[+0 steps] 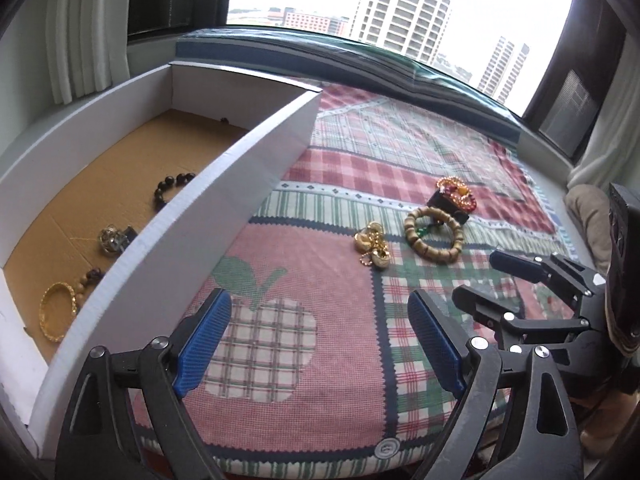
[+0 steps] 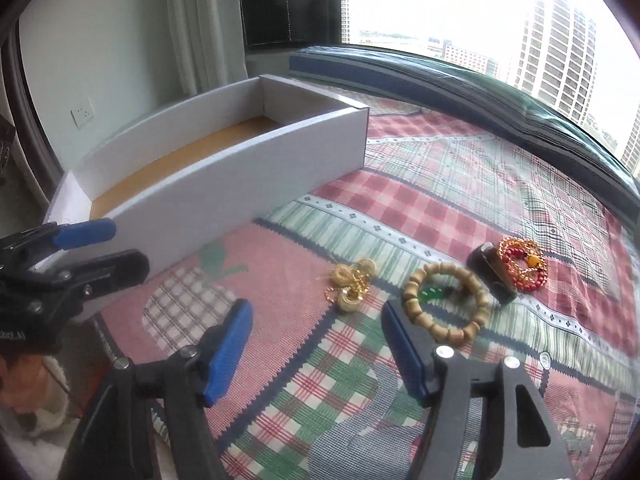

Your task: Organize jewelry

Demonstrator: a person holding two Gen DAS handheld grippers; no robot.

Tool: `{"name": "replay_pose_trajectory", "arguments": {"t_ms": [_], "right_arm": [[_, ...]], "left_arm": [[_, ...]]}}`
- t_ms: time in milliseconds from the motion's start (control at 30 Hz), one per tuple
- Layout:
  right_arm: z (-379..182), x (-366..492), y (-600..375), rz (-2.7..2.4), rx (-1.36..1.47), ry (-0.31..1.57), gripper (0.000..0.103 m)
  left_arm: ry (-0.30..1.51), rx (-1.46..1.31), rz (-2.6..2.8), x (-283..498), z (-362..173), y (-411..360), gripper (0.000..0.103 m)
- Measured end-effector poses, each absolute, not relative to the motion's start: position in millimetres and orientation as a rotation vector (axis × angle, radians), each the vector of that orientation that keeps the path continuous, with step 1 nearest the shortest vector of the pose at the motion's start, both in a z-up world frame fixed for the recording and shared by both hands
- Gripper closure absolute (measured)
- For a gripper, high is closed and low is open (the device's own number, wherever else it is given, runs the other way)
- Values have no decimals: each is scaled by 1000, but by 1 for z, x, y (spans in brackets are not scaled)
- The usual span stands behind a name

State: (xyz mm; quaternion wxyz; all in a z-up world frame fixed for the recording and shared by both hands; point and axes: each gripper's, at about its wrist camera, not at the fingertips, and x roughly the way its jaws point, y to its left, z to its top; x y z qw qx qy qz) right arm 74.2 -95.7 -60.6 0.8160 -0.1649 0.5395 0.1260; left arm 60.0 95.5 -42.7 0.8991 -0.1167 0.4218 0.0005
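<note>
A white cardboard box (image 1: 208, 216) with a brown floor stands at the left; it also shows in the right wrist view (image 2: 240, 176). Inside lie a gold bangle (image 1: 56, 312), a dark bead bracelet (image 1: 168, 190), a silver piece (image 1: 112, 238) and part of a brown bead bracelet (image 1: 90, 280). On the cloth lie a gold chain cluster (image 2: 354, 284), a wooden bead bracelet (image 2: 444, 304) and a red-gold bracelet (image 2: 522, 266) on a black block (image 2: 490, 276). My left gripper (image 1: 320, 344) is open and empty beside the box. My right gripper (image 2: 316, 344) is open and empty, just short of the gold cluster and wooden bracelet.
A patchwork checked cloth (image 1: 340, 312) covers the surface. A folded dark blanket (image 2: 460, 80) runs along the window behind. The right gripper shows in the left wrist view (image 1: 500, 284), the left gripper in the right wrist view (image 2: 84, 248). A curtain (image 1: 84, 28) hangs at the left.
</note>
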Motion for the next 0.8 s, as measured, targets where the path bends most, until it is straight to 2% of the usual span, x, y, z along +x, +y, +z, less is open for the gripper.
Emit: {"name": "replay_pose_trajectory", "arguments": {"t_ms": [200,400,800], "right_arm": [[-62,28,-170,51,-334,1127,35],[-78,-1,-232,-103,-170,1192,35],[-94,-11,-239,-137,-171,1224,35]], "left_arm": [[943,-172,-116,73,-67,42,12],[1001,-134,-130,80,-96,20,12],[1040,-105,-101,87,-129,12,11]]}}
